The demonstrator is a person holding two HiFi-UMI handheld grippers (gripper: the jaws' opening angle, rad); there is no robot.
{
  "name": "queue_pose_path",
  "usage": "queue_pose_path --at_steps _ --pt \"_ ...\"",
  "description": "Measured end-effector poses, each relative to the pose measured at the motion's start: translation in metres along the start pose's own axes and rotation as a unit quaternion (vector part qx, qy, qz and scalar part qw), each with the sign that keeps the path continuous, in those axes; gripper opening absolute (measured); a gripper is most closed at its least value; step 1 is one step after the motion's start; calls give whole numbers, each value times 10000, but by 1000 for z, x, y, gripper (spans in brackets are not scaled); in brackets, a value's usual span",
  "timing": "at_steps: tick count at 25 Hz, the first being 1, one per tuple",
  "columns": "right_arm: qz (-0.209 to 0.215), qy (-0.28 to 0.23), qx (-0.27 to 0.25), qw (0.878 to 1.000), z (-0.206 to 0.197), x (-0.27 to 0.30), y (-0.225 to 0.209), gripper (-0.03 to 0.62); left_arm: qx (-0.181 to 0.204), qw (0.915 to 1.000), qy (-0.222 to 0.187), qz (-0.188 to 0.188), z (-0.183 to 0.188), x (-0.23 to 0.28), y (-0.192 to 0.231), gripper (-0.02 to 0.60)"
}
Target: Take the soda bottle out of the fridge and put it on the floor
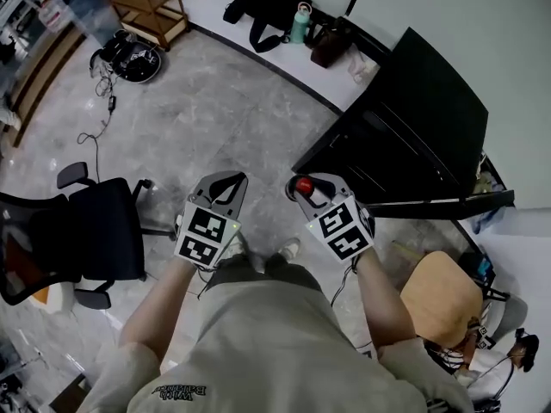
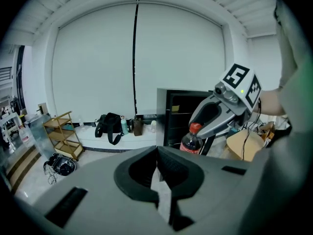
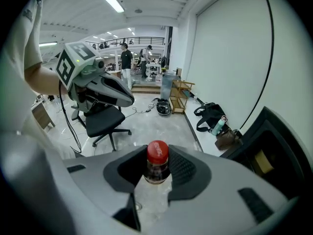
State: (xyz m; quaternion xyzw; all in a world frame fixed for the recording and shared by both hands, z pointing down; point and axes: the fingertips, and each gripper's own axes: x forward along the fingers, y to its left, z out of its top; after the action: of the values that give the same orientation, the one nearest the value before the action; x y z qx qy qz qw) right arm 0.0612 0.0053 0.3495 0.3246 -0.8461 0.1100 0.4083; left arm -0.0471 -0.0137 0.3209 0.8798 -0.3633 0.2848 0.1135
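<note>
Clamping soda bottle (image 3: 157,161), right tool (image 1: 303,187) angled downward

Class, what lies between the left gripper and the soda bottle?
Only bare grey floor separates the left gripper from the soda bottle; the head view shows it.

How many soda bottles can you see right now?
1: the soda bottle, gripped at its neck by the right gripper, beside the fridge. Others may be hidden inside it.
</note>
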Motion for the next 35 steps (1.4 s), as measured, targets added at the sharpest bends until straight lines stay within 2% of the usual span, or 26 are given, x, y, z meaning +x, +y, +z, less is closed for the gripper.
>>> queue_pose_path --at_steps 10,17,20,23,35 --pt "87 149 100 9998 9 89 0 112 -338 9987 360 -93 -53 34 41 6" --pt "223 347 -51 9991 -8 165 -3 112 -604 9956 708 -74 -105 91 75 6" --pt "292 509 -85 9982 -20 200 2 112 -782 9935 827 -103 -129 114 87 6" --pt "317 610 -68 9976 -36 232 1 112 -939 9924 774 -188 -150 138 92 6" --pt "222 816 658 9942 -128 371 7 112 -940 9868 1250 -432 -276 234 111 6"
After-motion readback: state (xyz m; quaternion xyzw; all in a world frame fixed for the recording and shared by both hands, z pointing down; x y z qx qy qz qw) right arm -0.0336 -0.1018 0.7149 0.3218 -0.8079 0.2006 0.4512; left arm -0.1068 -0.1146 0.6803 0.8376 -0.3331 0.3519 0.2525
